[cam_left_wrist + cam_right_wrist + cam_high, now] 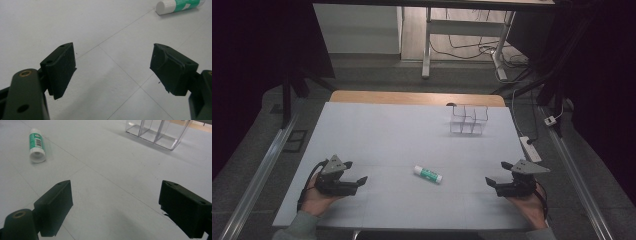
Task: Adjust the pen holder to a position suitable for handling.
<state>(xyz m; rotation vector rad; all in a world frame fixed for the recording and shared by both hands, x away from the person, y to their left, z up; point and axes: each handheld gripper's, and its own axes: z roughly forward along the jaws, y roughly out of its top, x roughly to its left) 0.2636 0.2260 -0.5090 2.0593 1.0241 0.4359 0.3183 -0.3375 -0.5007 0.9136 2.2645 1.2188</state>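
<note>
Left hand-held gripper [358, 173] open, right hand-held gripper [495, 173] open

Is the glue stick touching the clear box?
Apart. The high view shows bare table between the glue stick and the clear box.

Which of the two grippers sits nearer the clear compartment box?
The right gripper. The clear box stands at the table's far right, on that gripper's side; the left gripper sits across the table, left of the glue stick.
</note>
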